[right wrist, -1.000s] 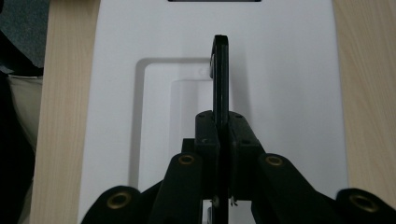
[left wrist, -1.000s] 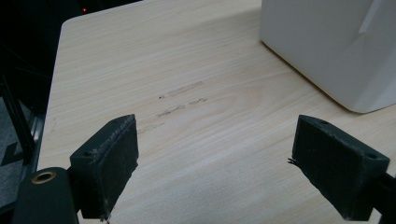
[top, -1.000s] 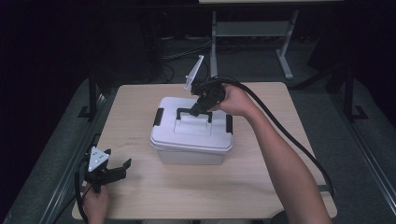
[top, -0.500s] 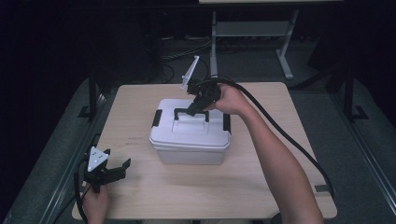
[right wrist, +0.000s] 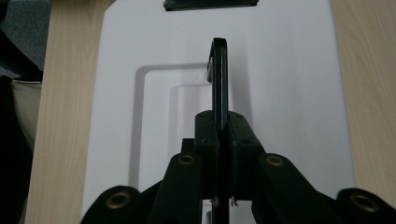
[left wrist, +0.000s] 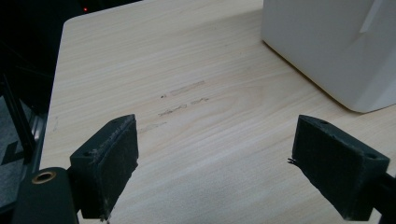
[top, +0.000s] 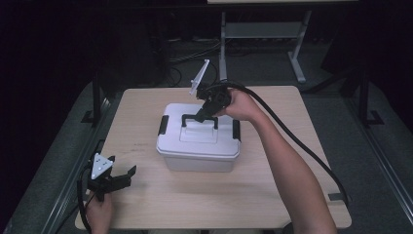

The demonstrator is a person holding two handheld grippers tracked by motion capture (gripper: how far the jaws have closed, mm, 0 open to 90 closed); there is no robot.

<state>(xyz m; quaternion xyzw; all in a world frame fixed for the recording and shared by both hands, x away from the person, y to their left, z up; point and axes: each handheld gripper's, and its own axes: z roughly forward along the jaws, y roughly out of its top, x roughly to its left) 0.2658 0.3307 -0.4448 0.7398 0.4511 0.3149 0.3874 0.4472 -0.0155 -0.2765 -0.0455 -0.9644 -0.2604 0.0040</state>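
Note:
A white lidded box (top: 198, 146) with black side latches stands in the middle of the wooden table (top: 272, 195). Its black carry handle (top: 187, 118) is raised upright above the lid. My right gripper (top: 202, 114) comes in from the far right side and is shut on that handle. In the right gripper view the handle (right wrist: 219, 70) runs edge-on between the pads of my right gripper (right wrist: 219, 128), with the white lid (right wrist: 285, 74) below. My left gripper (top: 122, 178) rests open near the table's front left corner. In its own view my left gripper (left wrist: 217, 163) holds nothing, and the box (left wrist: 327, 46) sits at the upper right.
A thick black cable (top: 297, 141) trails from the right gripper over the table's right side. A metal desk frame (top: 258, 31) stands behind the table in the dark. Bare tabletop (left wrist: 187, 93) with faint scuff marks lies between the left gripper and the box.
The right gripper has shifted slightly left and down while staying on the handle. The left gripper and the box have not moved.

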